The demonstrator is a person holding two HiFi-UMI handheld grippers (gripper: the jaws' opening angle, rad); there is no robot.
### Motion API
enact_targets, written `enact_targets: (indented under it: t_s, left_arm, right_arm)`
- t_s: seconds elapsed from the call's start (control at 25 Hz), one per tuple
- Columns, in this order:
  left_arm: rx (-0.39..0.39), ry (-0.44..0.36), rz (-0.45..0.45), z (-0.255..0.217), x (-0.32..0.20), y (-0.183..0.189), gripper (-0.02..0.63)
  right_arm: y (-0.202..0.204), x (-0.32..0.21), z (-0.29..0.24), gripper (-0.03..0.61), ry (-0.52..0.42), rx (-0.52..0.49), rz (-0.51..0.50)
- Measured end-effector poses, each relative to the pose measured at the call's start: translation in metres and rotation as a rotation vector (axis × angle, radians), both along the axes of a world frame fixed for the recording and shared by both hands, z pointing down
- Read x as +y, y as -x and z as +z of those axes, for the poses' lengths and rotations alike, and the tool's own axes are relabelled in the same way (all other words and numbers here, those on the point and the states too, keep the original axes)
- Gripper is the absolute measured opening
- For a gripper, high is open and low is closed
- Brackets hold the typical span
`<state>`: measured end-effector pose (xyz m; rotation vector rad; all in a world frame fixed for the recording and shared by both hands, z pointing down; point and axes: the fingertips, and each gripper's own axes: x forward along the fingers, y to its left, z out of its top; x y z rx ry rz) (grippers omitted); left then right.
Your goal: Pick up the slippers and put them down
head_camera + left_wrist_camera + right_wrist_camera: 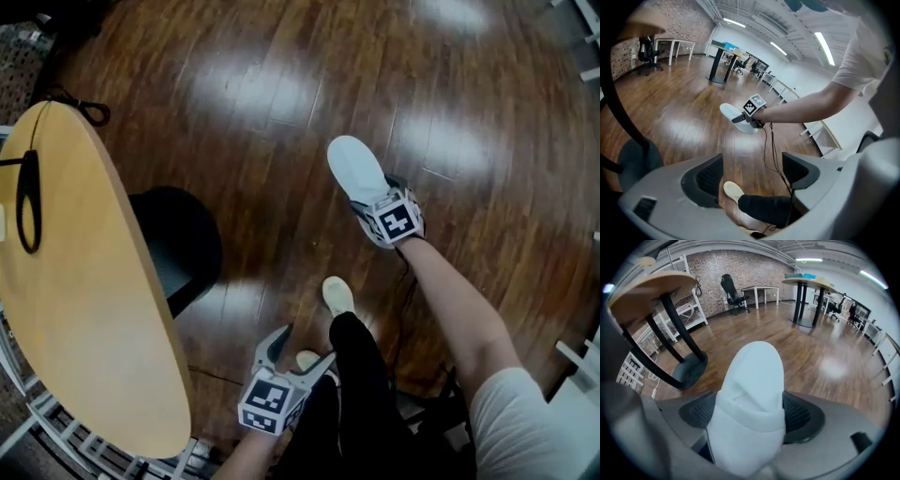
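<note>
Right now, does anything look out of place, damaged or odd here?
Nothing looks spilled or damaged. The one oddity is that only a single white fabric slipper is in view. It is clamped in the right gripper fingers, toe pointing away, and no mate is visible on the dark wooden floor. The left gripper is open and empty.

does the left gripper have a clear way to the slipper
Probably yes: the left gripper is open and empty, and nothing stands between it and the slipper, though the right gripper is clamped on it.
</note>
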<state>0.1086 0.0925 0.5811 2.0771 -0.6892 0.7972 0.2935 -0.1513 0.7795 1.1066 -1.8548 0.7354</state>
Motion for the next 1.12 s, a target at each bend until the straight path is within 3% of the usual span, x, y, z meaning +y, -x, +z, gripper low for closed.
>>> enact_targets:
  t_s: [0.32, 0.56, 0.84, 1.12]
  left_arm:
    - [0.066, 0.109, -0.087, 0.198, -0.007, -0.019, 0.399]
    - [0.108, 0.155, -0.142, 0.271, 0.016, -0.022, 0.399]
    - [0.118, 0.167, -0.135, 0.283, 0.017, -0.023, 0.399]
    - [0.127, 0.143, -0.12, 0.223, 0.009, -0.016, 0.399]
  right_arm:
    - [0.009, 0.023, 0.266, 0.453, 0.104, -0.003, 0.005]
    - [0.02, 0.048, 0.389, 0.46, 0.172, 0.009, 0.005]
    - [0.02, 0.059, 0.402, 0.486, 0.178, 0.013, 0.007]
    - [0.023, 0.071, 0.313, 0.486, 0.175, -0.02, -0.011]
